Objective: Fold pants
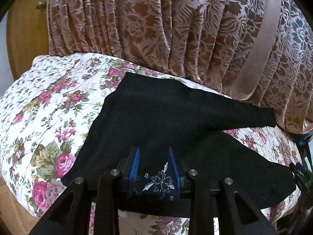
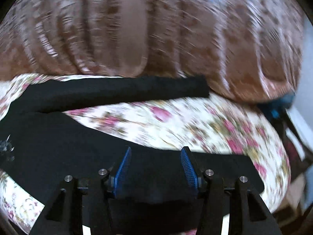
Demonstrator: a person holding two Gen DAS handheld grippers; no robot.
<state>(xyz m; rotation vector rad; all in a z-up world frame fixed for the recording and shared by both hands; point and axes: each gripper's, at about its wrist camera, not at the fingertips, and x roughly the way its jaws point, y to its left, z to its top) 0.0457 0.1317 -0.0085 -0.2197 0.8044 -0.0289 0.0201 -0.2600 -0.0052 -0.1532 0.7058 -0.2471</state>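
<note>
Black pants lie spread on a floral bedspread, two legs pointing right. A silver flower embroidery sits on the near part of the pants. My left gripper hovers over that embroidered part, blue pads apart, fabric showing between them. In the blurred right wrist view the pants fill the lower left, one leg stretched along the far side. My right gripper is open above the end of the nearer leg, holding nothing.
A brown-and-pink patterned curtain hangs right behind the bed, also in the right wrist view. A wooden door stands at far left. Dark equipment sits at the bed's right edge.
</note>
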